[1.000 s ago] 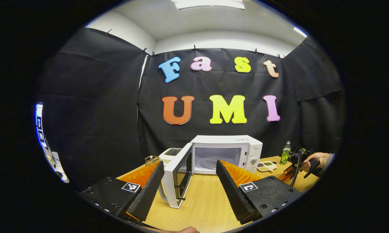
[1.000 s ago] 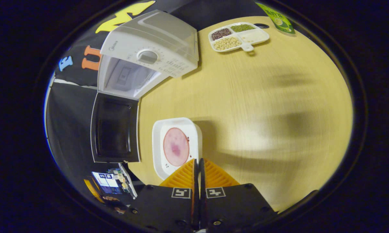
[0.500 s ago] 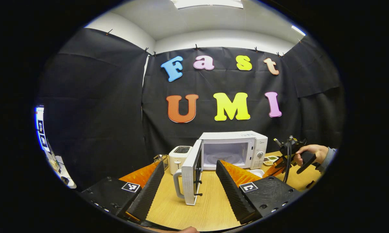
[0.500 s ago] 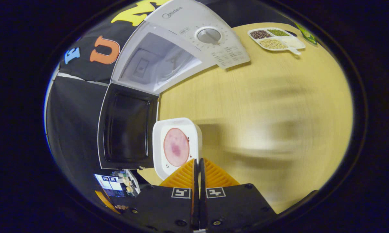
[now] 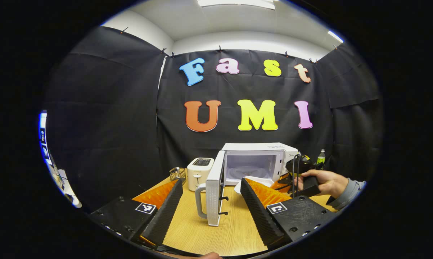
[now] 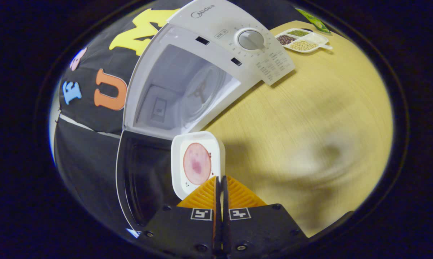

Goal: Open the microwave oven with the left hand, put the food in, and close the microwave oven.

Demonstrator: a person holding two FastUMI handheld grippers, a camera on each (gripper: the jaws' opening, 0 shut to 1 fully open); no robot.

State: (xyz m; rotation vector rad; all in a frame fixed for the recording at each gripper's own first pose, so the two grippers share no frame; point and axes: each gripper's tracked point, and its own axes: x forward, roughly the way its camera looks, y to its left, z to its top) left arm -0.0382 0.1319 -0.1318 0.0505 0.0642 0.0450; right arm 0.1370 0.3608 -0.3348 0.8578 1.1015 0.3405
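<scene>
White plastic frames the scene in the right gripper view: reading across from the left of the frame, the dark inner face of the microwave door (image 6: 144,176) lies swung wide at lower left, the open cavity of the microwave oven (image 6: 180,90) gapes at upper centre with its glass turntable (image 6: 202,95) visible inside, and the control dial (image 6: 250,39) sits toward the upper right. Low in the middle, the right gripper (image 6: 220,187) has its fingers clenched on the near rim of the white food tray (image 6: 197,162), which carries a round pink slice (image 6: 197,163) and hangs just in front of the cavity mouth, its far edge overlapping the sill. The step in hand looks like sliding the tray in, and doing it well means keeping the tray level (the grip is on one edge only, so the far end will want to droop), lifting clear of the sill, and aiming for the middle of the turntable before releasing. In the left gripper view, the left gripper (image 5: 211,201) at the bottom of the frame has its fingers spread and holding nothing, with the door handle (image 5: 199,201) near between them; it is well placed to push the door shut afterwards, and should stay out of the tray's path. A divided dish of beans (image 6: 302,37) on the table (image 6: 310,118) at upper right is well apart and no obstacle.
</scene>
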